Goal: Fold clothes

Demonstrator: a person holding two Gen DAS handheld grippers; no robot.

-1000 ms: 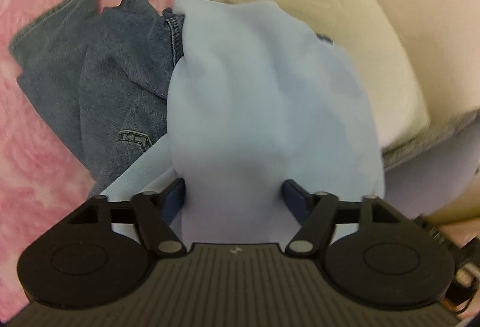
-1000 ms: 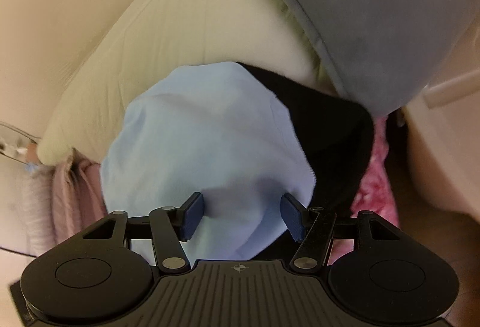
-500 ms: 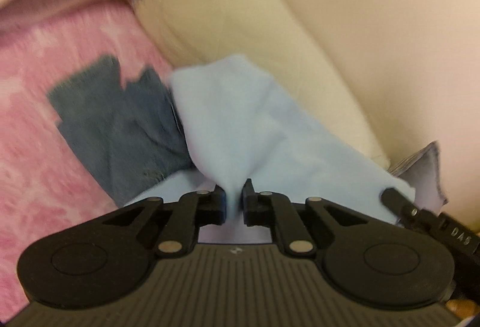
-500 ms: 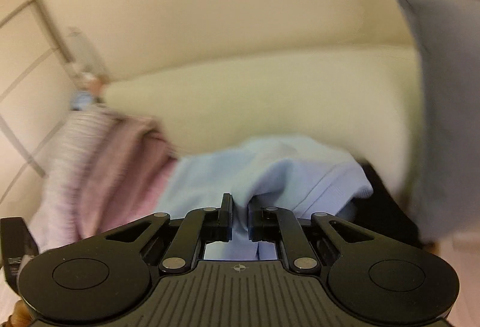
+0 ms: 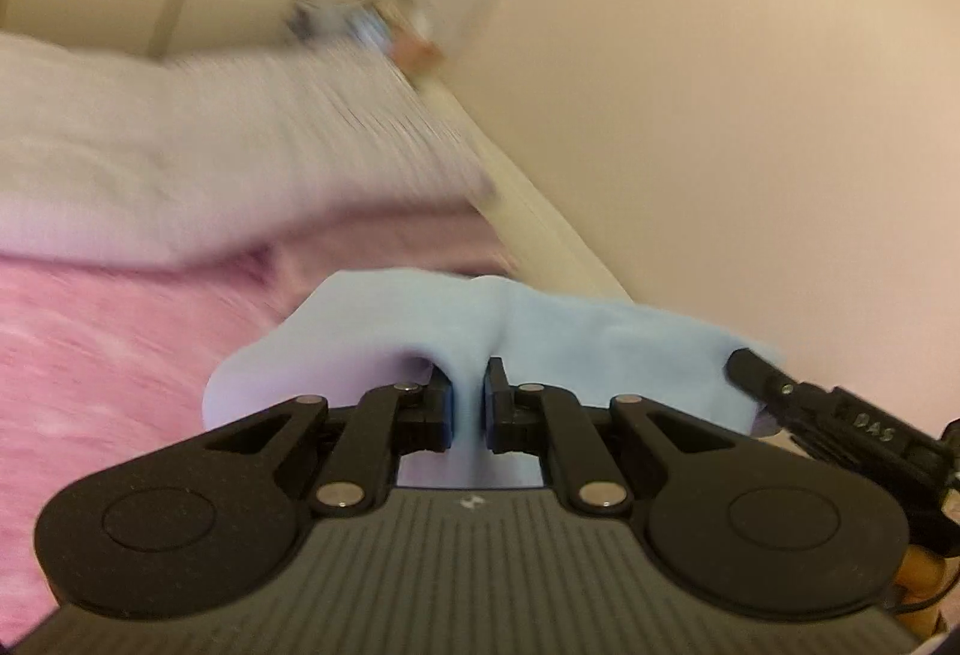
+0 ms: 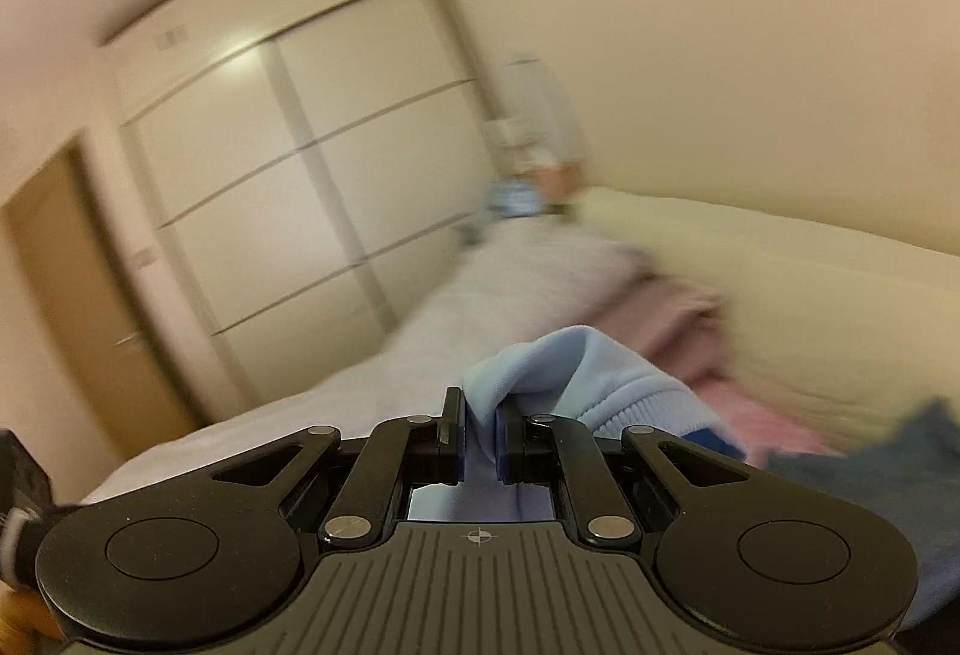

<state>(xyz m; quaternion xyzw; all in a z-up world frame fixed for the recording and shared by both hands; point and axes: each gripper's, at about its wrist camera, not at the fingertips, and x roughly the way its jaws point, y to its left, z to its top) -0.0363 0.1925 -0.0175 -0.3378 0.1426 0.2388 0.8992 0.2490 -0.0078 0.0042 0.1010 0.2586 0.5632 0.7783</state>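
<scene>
A light blue garment (image 5: 384, 319) drapes over my left gripper (image 5: 469, 391), which is shut on a pinch of its cloth. The same light blue garment (image 6: 594, 373), with a ribbed hem, is bunched in front of my right gripper (image 6: 479, 433), which is also shut on a fold of it. The other gripper's black finger (image 5: 780, 391) shows at the right of the left wrist view, at the garment's far edge. Both views tilt upward and are blurred by motion. How the rest of the garment hangs is hidden below the grippers.
A pink bedspread (image 5: 90, 367) lies at left, with a pale lilac blanket (image 5: 180, 162) beyond. Blue denim (image 6: 870, 463) lies at lower right near a cream pillow (image 6: 810, 295). A white wardrobe (image 6: 288, 175), wooden door (image 6: 78, 295) and beige wall (image 5: 720, 84) stand behind.
Both grippers went from open around the blue garment to shut on it, then lifted it. The views swung up from the bed toward the wall and wardrobe.
</scene>
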